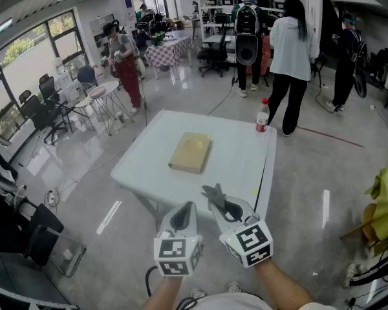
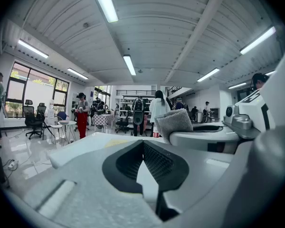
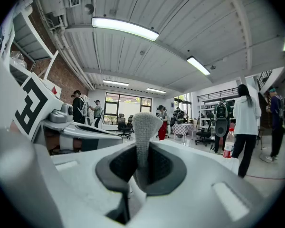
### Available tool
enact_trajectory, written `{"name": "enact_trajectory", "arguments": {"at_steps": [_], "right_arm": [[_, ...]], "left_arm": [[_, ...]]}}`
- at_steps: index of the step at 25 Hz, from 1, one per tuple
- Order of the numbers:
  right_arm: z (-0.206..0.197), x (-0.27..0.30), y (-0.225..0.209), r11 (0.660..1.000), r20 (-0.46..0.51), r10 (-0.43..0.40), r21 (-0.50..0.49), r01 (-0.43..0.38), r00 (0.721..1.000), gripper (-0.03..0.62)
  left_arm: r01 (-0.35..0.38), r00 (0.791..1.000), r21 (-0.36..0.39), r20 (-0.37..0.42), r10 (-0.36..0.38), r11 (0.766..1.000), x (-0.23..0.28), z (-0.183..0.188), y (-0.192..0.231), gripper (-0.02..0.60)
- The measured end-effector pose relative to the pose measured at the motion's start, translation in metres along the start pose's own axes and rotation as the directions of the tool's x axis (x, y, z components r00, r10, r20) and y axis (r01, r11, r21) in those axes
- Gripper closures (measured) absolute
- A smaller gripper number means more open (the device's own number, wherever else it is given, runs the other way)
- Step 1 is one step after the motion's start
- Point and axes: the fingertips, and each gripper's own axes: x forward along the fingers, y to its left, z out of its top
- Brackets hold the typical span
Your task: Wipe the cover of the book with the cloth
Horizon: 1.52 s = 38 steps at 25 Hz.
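Observation:
A tan book (image 1: 189,152) lies flat near the middle of the white table (image 1: 233,173). Both grippers hang in the air short of the table's near edge, well apart from the book. My right gripper (image 1: 216,197) is shut on a grey cloth (image 1: 213,190). In the right gripper view the cloth (image 3: 143,132) stands up as a folded strip between the jaws of my right gripper (image 3: 141,167). My left gripper (image 1: 187,208) is just left of it, shut with nothing in it. The left gripper view shows the left gripper's (image 2: 143,148) pads together, with the cloth (image 2: 174,122) to its right.
A drinks bottle with a red cap (image 1: 262,115) stands at the table's far right corner. Several people (image 1: 290,44) stand on the shiny floor beyond the table. Chairs and a small round table (image 1: 107,95) are at the left, and a yellow-draped object (image 1: 387,196) at the right.

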Motion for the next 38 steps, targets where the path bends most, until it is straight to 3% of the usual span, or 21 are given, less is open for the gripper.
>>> {"name": "enact_trajectory", "arguments": {"at_steps": [12, 22, 32, 38], "right_arm": [[-0.005, -0.002, -0.017, 0.999, 0.011, 0.010, 0.038, -0.011, 1.000, 0.566], [-0.018, -0.001, -0.045, 0.996, 0.004, 0.071, 0.048, -0.072, 0.997, 0.566], [-0.035, 0.039, -0.050, 0.993, -0.011, 0.104, 0.053, -0.103, 0.994, 0.566], [-0.042, 0.085, -0.070, 0.996, -0.033, 0.075, 0.041, -0.073, 0.997, 0.566]], "left_arm": [[-0.006, 1.000, 0.015, -0.019, 0.006, 1.000, 0.014, -0.006, -0.004, 0.575], [-0.062, 0.998, 0.010, -0.021, 0.063, 0.998, 0.039, -0.008, -0.011, 0.575], [-0.099, 0.995, 0.002, -0.026, 0.099, 0.995, 0.062, -0.018, 0.023, 0.575], [-0.063, 0.998, -0.021, -0.031, 0.063, 0.998, 0.109, -0.022, 0.057, 0.575]]}}
